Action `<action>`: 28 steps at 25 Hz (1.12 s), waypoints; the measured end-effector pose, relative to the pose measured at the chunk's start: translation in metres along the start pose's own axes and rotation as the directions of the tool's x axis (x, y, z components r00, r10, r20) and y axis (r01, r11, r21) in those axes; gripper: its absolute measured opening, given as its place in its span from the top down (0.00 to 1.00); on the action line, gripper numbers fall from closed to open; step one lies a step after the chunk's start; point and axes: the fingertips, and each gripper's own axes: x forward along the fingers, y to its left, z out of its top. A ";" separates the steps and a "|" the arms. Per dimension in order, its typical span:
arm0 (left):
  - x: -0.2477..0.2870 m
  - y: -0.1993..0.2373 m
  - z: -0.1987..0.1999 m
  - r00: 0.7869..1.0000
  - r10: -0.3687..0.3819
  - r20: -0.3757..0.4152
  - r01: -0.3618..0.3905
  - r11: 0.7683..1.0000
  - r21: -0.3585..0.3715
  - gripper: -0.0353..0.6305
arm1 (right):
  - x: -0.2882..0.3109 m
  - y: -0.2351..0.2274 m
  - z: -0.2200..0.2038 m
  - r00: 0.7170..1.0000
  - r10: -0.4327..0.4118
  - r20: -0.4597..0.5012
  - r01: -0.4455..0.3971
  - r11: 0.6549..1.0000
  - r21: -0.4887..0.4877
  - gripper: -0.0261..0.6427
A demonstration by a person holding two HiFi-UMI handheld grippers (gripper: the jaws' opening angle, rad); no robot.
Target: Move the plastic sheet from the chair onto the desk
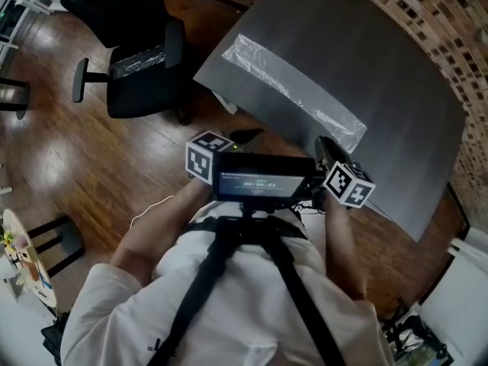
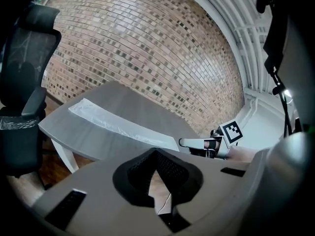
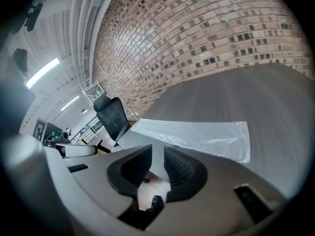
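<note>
A long clear plastic sheet (image 1: 297,90) lies flat along the grey desk (image 1: 381,44), near its left edge; it also shows as the sheet (image 2: 118,124) in the left gripper view and the sheet (image 3: 197,137) in the right gripper view. More crinkled clear plastic (image 1: 139,58) lies on the seat of the black office chair (image 1: 145,82) left of the desk. My left gripper (image 1: 248,136) hangs shut and empty over the floor, short of the desk edge, jaws together (image 2: 156,154). My right gripper (image 1: 328,149) hovers at the desk's near edge, open a little (image 3: 157,154), holding nothing.
Wooden floor (image 1: 114,158) spreads between me and the chair. A brick wall (image 1: 427,14) runs behind the desk. A black stool (image 1: 57,239) stands at the left and a white chair (image 1: 465,280) at the lower right. A screen rig (image 1: 263,180) hangs at my chest.
</note>
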 end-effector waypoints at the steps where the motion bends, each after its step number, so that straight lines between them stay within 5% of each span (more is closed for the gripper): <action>1: 0.002 -0.003 0.000 1.000 -0.007 -0.004 0.007 1.000 0.005 0.95 | -0.003 -0.003 0.000 1.000 -0.006 0.005 0.006 1.000 0.008 0.84; 7: 0.015 -0.013 0.001 0.999 -0.045 -0.014 0.046 0.998 0.036 0.95 | -0.010 -0.015 -0.005 0.999 -0.033 0.020 0.032 0.999 0.043 0.84; 28: 0.003 0.008 -0.004 0.999 -0.034 -0.032 0.033 0.998 -0.046 0.95 | 0.013 0.001 -0.011 0.998 -0.054 -0.040 0.054 0.999 0.005 0.84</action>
